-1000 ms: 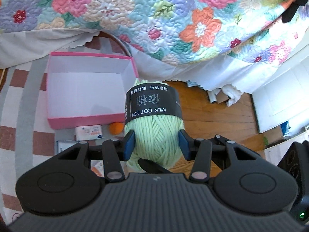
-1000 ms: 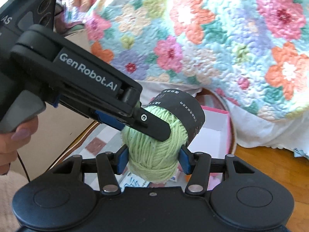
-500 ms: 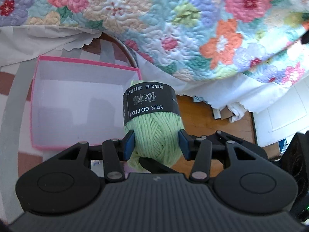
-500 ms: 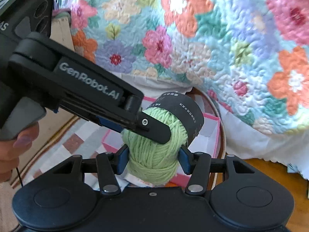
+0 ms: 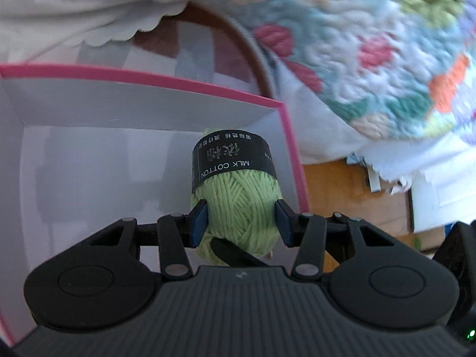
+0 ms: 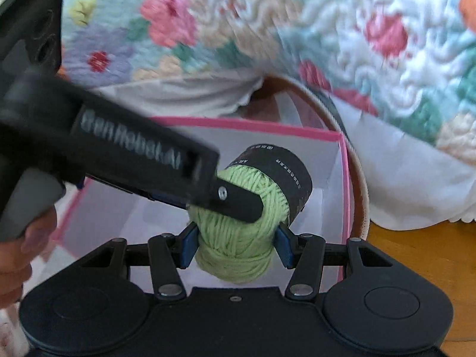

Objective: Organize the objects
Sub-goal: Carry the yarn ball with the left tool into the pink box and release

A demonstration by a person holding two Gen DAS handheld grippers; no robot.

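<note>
**Left wrist view: yarn ball held by both hand-held grippers over the pink box**

Left wrist view and right wrist view agree on the setting. A quilted floral bedspread (image 5: 372,59) fills the upper part of both pictures, blurred, with a white scalloped bed skirt (image 5: 89,20) hanging below it. Under these lies a rug (image 5: 190,50) in brown and pale blocks, and to the right a strip of wooden floor (image 5: 351,190).

An open box (image 5: 285,136) with pink rim and white inside stands on the rug. Its white bottom shows bare in the part that can be seen.

The left hand-held gripper (image 5: 240,223) is partly closed, its blue pads (image 5: 198,223) pressing on either side of a ball of light green yarn (image 5: 238,205). The right hand-held gripper (image 6: 235,245) is likewise partly closed, its pads against the lower end of the same ball. Seen from the right wrist, one black finger of the left hand-held gripper lies across the front of the ball. A person's hand (image 6: 20,247) grips that tool's handle at the left edge.

The yarn ball is off the box bottom, within the outline of the box near its right wall and far corner. Whether it is below rim level cannot be told.

A black paper band (image 5: 235,160) reading MILK COTTON wraps the far end of the ball. A short loose strand hangs at the ball's lower right in the left wrist view.
</note>
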